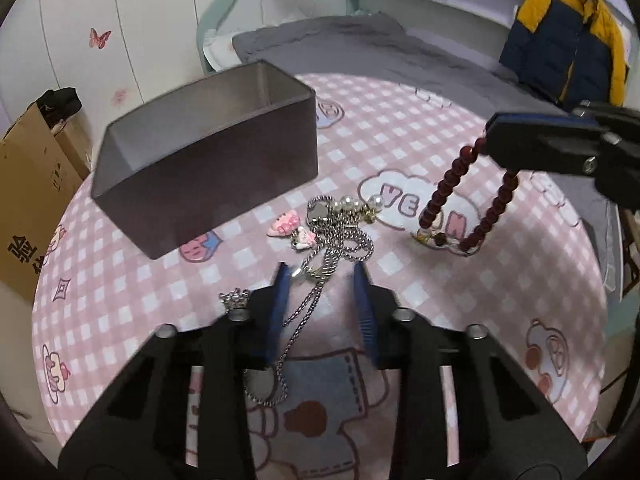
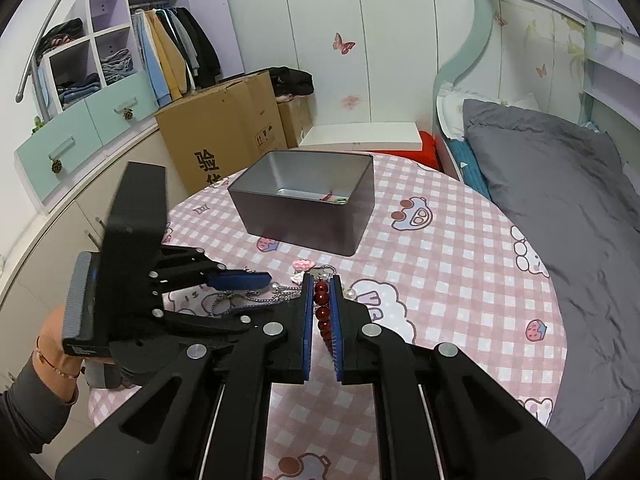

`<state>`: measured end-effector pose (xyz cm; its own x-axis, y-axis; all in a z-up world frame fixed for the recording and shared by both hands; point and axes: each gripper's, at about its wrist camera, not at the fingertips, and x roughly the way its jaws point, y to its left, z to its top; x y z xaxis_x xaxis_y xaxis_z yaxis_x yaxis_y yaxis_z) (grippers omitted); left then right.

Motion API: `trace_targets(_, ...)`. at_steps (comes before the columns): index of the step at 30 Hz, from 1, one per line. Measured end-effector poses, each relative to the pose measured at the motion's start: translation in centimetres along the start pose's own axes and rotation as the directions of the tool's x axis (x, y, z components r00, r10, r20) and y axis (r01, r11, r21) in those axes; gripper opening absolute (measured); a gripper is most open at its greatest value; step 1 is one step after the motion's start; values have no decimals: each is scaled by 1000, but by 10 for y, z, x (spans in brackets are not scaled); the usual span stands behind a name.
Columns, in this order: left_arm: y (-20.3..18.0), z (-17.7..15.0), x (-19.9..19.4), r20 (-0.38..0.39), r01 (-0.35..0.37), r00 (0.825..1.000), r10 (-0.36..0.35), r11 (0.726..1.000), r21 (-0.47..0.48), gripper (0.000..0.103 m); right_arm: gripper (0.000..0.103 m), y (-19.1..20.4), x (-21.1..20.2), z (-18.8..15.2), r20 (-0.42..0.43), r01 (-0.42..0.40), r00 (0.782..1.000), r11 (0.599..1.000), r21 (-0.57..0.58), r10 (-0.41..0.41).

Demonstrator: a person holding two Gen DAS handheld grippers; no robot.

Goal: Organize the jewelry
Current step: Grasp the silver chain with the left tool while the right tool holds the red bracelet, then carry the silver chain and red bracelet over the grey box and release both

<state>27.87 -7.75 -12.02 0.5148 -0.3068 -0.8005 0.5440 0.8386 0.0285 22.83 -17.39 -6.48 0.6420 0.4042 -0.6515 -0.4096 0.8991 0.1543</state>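
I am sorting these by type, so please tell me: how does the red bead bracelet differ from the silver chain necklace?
The red bead bracelet is a loop of round dark red beads; the silver chain necklace is made of thin metal links. The bracelet hangs pinched in the right gripper, with its lower end at the tablecloth; the necklace lies loose on the cloth between the fingers of the open left gripper. Both are outside the grey box.

Butterfly-stickered white wall (image 2: 320,40), grey-quilted bed (image 2: 560,200), cardboard boxes (image 2: 220,140), open wardrobe shelves (image 2: 100,52).
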Motion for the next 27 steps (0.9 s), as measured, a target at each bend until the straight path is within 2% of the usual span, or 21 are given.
trace_targets(1, -1, 0, 2, -9, 0, 1000, 0, 1000, 3, 15, 6, -1, 0, 0, -1, -1, 1000, 1000, 1, 1)
trace_targets(7, 12, 1, -32, 83, 53, 995, -48, 997, -58, 14, 6, 0, -5, 1, 13, -1, 1000, 1000, 0, 1)
trace_targets(13, 28, 6, -86, 191, 121, 977, -99, 987, -106, 14, 6, 7, -18, 9, 44, -8, 999, 1000, 3, 8)
trace_targets(19, 38, 11, -117, 254, 117, 964, -83, 986, -121, 14, 6, 21, -29, 23, 78, -10, 997, 1000, -15, 11)
trace_targets(27, 51, 32, -153, 331, 120, 941, -72, 985, -126, 14, 6, 36, -35, 55, 138, -12, 990, 999, -34, 16)
